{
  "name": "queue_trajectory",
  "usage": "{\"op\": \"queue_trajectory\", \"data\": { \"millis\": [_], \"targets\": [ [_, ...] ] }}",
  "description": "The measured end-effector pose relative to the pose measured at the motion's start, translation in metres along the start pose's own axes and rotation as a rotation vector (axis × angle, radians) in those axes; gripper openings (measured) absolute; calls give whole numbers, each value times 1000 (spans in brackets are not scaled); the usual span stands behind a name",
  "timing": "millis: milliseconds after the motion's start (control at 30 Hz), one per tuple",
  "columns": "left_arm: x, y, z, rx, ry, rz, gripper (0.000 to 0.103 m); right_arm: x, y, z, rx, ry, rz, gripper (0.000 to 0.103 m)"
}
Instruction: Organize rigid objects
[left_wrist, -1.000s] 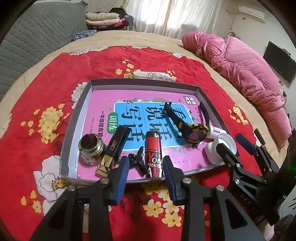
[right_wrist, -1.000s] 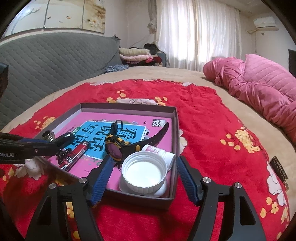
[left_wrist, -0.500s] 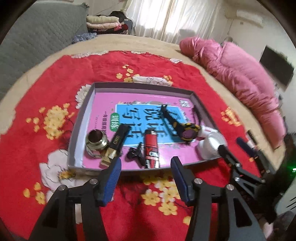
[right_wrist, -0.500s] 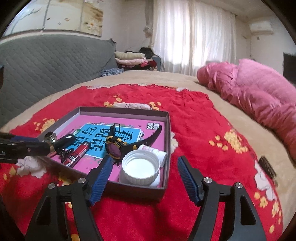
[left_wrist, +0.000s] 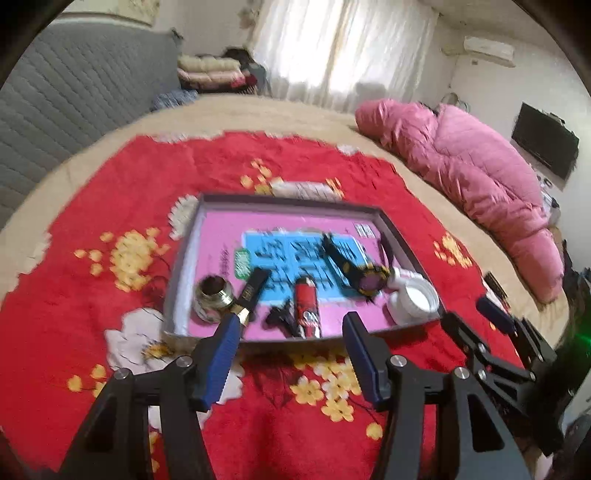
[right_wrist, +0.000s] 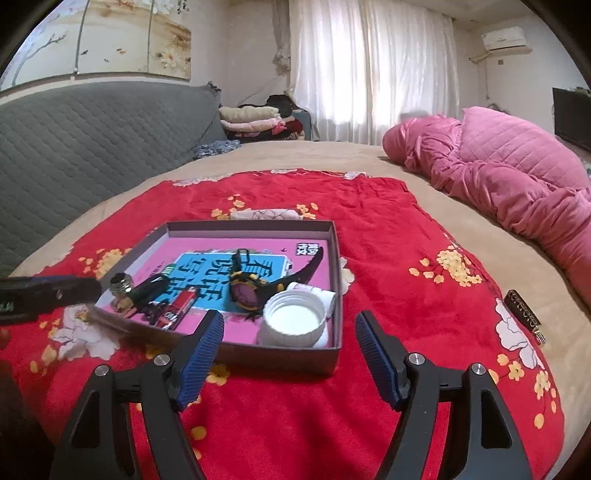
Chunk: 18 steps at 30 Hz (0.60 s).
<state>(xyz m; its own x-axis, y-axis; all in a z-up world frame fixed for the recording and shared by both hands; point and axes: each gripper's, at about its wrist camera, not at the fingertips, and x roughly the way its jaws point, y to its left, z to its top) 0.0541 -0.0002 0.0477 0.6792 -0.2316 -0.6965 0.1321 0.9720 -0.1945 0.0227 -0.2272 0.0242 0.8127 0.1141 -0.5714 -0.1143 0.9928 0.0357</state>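
Two grippers hang over the near edge of a shallow grey box (right_wrist: 338, 258) that lies on a red flowered blanket (right_wrist: 388, 236) on the bed. The left gripper (left_wrist: 291, 343) has its blue fingers wide apart; its jaws have just been opening, and nothing is between them. The right gripper (right_wrist: 290, 339) also stands wide and holds nothing. All the rigid things lie inside the box: a brass fitting (left_wrist: 214, 293) at the near left corner, beside it a black and gold lipstick (left_wrist: 253, 290), then a small black clip (left_wrist: 282, 317), a red lighter (left_wrist: 306, 304), a black watch with a yellow rim (right_wrist: 245, 291), and a white cap (right_wrist: 293, 321) in the near right corner. One dark tag (right_wrist: 524, 314) lies on the blanket, well apart from the box. A pink quilt (right_wrist: 517, 184) is heaped at the far right.
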Motion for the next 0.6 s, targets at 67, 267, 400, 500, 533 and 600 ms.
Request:
{"op": "queue_trajectory", "data": {
  "millis": [67, 267, 400, 500, 533, 600],
  "targets": [
    [-6, 3, 1, -15, -25, -17, 57, -6, 3, 1, 10, -2, 0, 75],
    [-10, 10, -2, -54, -29, -28, 59, -23, 21, 3, -32, -19, 13, 75],
    [-11, 8, -16, -52, -23, -26, 59, -32, 34, 3, -63, -24, 26, 75],
    [-13, 5, -22, -48, -19, -25, 59, -39, 42, 3, -77, -29, 35, 75],
    [-14, 4, -23, -46, -18, -26, 59, -42, 44, 3, -84, -32, 37, 75],
    [-18, 3, -24, -49, -21, -22, 59, -47, 48, 4, -94, -34, 38, 75]
  ]
}}
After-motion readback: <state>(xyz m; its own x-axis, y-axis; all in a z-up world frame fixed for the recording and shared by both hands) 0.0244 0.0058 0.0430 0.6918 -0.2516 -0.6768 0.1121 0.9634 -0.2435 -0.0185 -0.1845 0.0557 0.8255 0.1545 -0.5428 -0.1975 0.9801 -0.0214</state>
